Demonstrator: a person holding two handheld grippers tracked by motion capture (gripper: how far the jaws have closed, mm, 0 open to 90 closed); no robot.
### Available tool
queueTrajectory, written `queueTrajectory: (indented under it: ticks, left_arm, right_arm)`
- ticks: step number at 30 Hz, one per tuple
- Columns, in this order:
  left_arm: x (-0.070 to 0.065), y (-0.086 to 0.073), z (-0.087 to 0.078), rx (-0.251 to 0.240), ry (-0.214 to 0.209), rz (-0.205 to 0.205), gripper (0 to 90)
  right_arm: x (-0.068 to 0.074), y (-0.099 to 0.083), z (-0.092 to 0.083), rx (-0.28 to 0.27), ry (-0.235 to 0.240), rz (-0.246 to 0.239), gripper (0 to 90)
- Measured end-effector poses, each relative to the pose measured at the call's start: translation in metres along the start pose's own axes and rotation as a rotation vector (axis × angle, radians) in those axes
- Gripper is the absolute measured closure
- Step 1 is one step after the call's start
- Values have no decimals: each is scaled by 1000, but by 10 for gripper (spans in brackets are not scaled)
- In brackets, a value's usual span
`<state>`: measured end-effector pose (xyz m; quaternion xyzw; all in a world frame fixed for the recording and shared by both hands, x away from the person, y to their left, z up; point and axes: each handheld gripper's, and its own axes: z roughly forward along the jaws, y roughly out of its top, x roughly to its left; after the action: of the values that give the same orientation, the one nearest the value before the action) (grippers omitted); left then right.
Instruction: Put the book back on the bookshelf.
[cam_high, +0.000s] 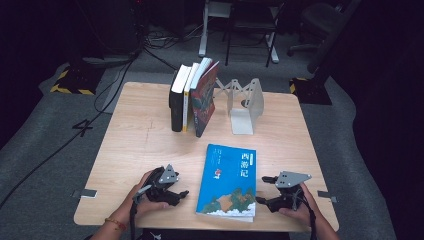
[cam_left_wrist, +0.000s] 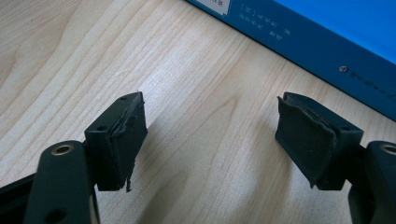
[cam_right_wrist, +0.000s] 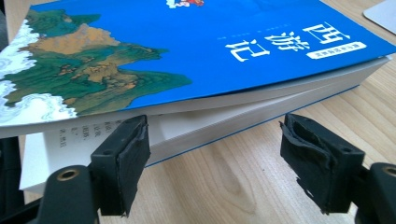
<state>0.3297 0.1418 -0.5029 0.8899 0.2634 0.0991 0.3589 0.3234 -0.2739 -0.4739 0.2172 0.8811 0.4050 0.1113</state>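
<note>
High view. A blue book (cam_high: 228, 180) lies flat on the wooden table (cam_high: 140, 145), at about 6 o'clock from the table's middle, near the front edge, with its cover up. The left gripper (cam_high: 184, 194) rests on the table at the book's 9 o'clock, just beside the spine edge, jaws pointing toward the book. The right gripper (cam_high: 261, 189) sits at the book's 3 o'clock, jaws pointing at the page edge. A hand holds each gripper from the bottom of the view. At 12 o'clock from the book, well apart from it, a row of upright books (cam_high: 192, 97) leans to the right; a white bookend (cam_high: 245, 105) stands at their 3 o'clock, with a gap between.

Left gripper view. The left gripper (cam_left_wrist: 210, 135) has its jaws wide apart with bare table between the pads; nothing is held. The blue book (cam_left_wrist: 327, 42) runs across at 1 o'clock, close ahead of the pads but apart from them.

Right gripper view. The right gripper (cam_right_wrist: 215, 154) has its jaws wide apart, with nothing between them. The blue book (cam_right_wrist: 196, 51) lies at 12 o'clock; its cover is slightly lifted off the white page block. The left pad stands just in front of the pages; whether it touches them cannot be told. The right pad is over bare table.
</note>
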Motion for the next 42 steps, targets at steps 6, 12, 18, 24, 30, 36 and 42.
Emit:
queueTrajectory:
  ticks: [6,12,18,24,30,36,42]
  left_arm:
    - [-3,4,-10,22,-7,-4,221]
    - [-20,18,-25,-39,-49,24,217]
    - [-57,40,-22,-67,-89,102,220]
    - [-88,61,-5,-65,-145,152,223]
    - [-101,71,14,-33,-150,168,224]
    - [-111,77,27,-7,-130,196,220]
    - [-117,86,38,-15,-98,207,198]
  right_arm:
    - [2,6,1,-19,-29,-4,268]
    - [6,14,3,-34,-38,-17,269]
    - [6,21,1,-61,-40,-9,265]
    - [6,25,1,-77,-40,-2,259]
    - [5,28,1,-87,-39,3,260]
    - [6,30,1,-93,-38,4,260]
    - [5,30,3,-91,-37,3,260]
